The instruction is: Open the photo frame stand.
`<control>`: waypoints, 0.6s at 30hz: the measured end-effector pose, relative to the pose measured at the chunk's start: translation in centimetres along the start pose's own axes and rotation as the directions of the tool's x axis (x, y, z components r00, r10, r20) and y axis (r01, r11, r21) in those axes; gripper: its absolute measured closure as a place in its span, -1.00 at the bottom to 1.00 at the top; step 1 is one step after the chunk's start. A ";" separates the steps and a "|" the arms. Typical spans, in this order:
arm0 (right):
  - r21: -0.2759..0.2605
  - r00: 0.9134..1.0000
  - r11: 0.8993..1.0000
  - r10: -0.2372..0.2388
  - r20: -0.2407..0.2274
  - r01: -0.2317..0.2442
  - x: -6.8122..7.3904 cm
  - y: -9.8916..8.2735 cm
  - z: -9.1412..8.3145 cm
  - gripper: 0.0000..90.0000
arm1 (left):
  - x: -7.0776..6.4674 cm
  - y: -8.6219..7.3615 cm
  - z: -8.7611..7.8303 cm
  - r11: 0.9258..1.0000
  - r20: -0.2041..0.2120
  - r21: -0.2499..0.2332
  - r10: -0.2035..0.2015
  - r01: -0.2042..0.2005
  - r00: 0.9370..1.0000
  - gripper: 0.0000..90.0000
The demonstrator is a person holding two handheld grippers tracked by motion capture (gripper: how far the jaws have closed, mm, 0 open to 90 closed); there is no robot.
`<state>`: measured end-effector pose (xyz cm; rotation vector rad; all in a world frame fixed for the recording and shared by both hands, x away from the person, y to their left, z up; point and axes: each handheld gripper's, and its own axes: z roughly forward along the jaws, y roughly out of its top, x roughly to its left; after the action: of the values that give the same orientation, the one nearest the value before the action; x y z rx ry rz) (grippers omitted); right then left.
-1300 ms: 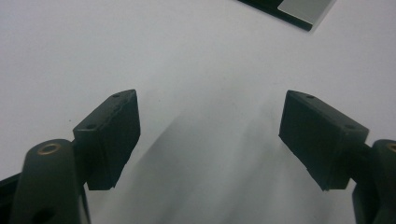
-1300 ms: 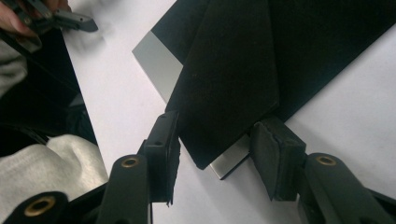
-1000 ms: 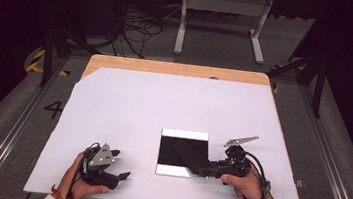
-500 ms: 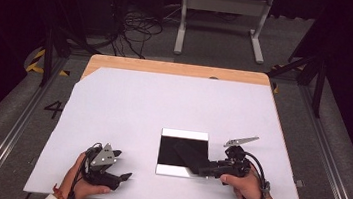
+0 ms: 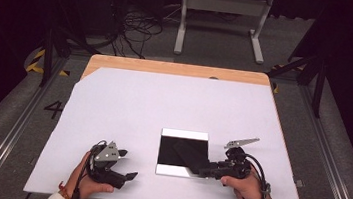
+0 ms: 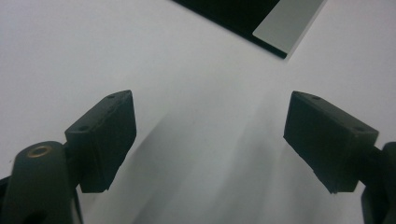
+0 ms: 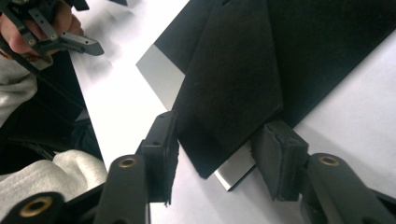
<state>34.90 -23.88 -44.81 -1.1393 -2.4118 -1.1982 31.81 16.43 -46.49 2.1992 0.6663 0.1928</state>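
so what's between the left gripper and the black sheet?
Nothing: bare white table cover lies between the left gripper and the black sheet, seen in the high view. The left gripper view shows the same past its open jaws.

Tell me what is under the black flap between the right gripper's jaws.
Under the black flap lies the black sheet with its white strip, on the white table cover. What the flap covers is hidden.
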 end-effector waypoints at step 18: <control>-0.100 0.980 0.979 0.171 -0.097 -0.180 -1.4 0.3 0.8 0.20 | -0.6 3.5 3.9 0.999 0.075 0.027 0.044 -0.046 0.996 -0.64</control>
<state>36.19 -23.91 -45.88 -1.2726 -2.1544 -1.3052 34.02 11.70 -46.41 2.2389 0.5821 0.1242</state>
